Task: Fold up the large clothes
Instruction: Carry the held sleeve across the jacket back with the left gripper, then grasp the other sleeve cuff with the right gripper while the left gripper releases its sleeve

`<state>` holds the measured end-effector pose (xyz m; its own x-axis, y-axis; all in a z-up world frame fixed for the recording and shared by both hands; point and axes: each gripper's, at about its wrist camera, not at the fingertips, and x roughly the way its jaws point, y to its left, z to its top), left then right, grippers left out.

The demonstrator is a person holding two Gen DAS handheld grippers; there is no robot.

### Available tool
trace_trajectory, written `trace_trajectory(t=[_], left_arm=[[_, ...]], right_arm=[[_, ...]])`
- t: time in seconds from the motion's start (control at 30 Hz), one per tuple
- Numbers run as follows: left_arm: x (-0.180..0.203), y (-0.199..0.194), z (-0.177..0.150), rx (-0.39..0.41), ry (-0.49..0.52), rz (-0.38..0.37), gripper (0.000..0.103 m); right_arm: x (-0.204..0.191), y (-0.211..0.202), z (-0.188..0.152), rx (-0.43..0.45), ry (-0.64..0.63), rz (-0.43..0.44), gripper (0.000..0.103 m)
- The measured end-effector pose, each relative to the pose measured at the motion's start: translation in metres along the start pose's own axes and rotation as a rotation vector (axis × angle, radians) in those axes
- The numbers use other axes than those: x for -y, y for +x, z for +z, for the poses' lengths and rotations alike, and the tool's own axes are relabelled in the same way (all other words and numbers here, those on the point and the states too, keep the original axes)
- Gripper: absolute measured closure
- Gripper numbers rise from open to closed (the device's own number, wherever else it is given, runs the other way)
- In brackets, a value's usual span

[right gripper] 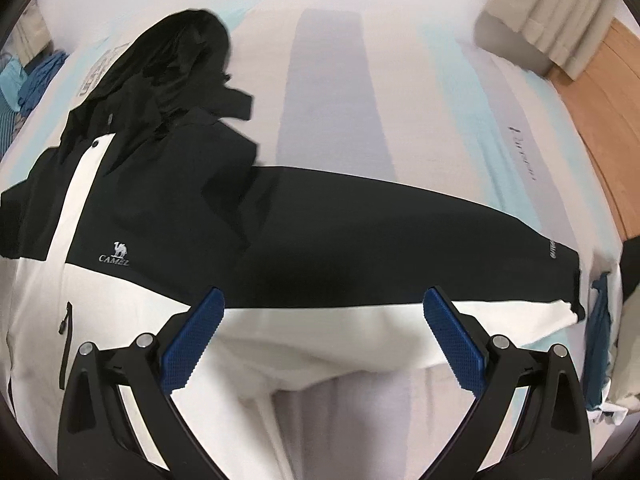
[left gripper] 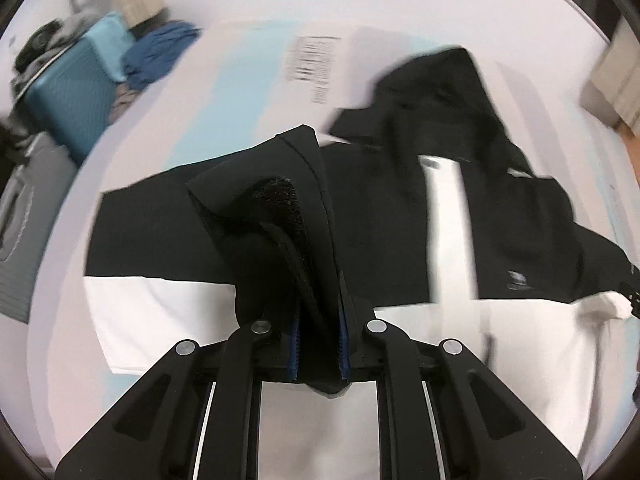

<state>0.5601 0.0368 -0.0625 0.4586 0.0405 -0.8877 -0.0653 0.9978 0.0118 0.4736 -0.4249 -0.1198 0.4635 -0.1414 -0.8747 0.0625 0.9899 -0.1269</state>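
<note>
Bed (right gripper: 328, 80): jacket cuff (left gripper: 288, 208) clamped in left tool (left gripper: 320, 344).

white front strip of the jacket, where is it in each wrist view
Left wrist: the white front strip runs up and down right of centre, between black panels, beyond the left gripper, which is shut on a black cuff.
Right wrist: the strip slants along the left edge, left of the camel logo; the right gripper is open.
Shared landmark: the black hood above the strip.

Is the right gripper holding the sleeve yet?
No. The right gripper is wide open above the jacket's outstretched sleeve, with nothing between its blue pads.
</note>
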Motion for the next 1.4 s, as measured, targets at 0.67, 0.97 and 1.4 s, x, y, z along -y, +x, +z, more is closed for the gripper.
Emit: trace_trajectory(t=[0.67,0.97,1.4], left_arm=[[0.283,0.038,-0.005,-0.073,0.103,-0.163,0.091],[0.341,0.083,-0.016,-0.14,0.168,-0.126,0.091],[0.382,0.082,-0.022,-0.113,0.235,-0.13,0.024]], right_arm=[[0.099,-0.005,-0.045,-0.008,0.084,0.032,0.007],[0.157,0.004,-0.058,-0.013,0.093,-0.034,0.007],[0.319,0.022,-0.03,-0.115,0.105,-0.058,0.007]])
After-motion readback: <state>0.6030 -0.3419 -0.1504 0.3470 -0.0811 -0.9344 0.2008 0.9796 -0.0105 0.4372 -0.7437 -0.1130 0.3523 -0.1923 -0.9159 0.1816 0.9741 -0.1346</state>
